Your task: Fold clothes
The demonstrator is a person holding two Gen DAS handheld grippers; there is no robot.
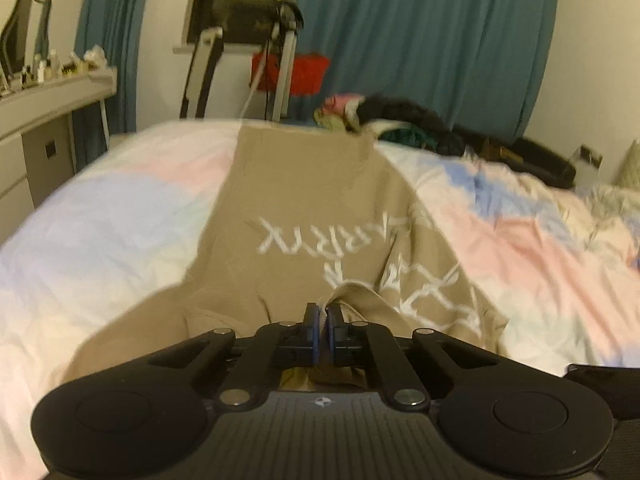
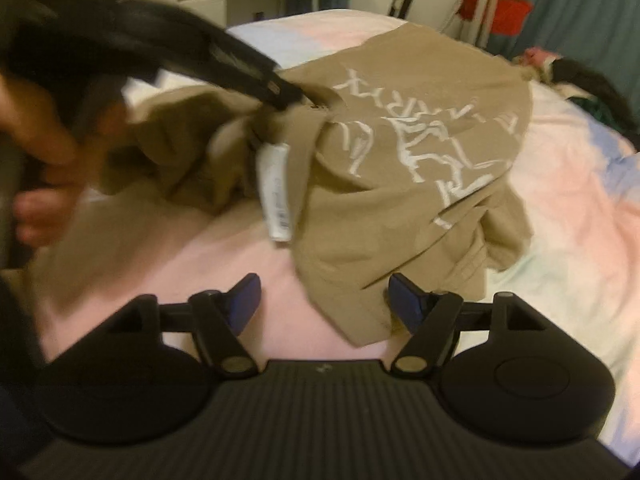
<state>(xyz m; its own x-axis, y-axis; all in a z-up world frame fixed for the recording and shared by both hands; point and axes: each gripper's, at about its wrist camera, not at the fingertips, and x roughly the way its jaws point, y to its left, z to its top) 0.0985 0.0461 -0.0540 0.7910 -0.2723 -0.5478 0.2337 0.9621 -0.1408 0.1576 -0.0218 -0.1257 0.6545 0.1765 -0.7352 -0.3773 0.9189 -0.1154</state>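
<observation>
A tan T-shirt (image 1: 304, 200) with white lettering lies lengthwise on the pastel bedspread (image 1: 92, 232). My left gripper (image 1: 323, 312) is shut on a bunched fold of the shirt near its collar. In the right wrist view the shirt (image 2: 404, 184) is rumpled, with a white care label (image 2: 276, 196) hanging out. The left gripper (image 2: 280, 98) shows there pinching the cloth, held by a hand (image 2: 36, 160). My right gripper (image 2: 324, 300) is open, with the shirt's near edge between its fingers, touching neither.
A pile of dark and coloured clothes (image 1: 400, 120) lies at the far side of the bed. A white desk (image 1: 44, 100) with small items stands to the left. A tripod (image 1: 280, 52), a red bag (image 1: 296, 72) and teal curtains (image 1: 420, 40) stand behind the bed.
</observation>
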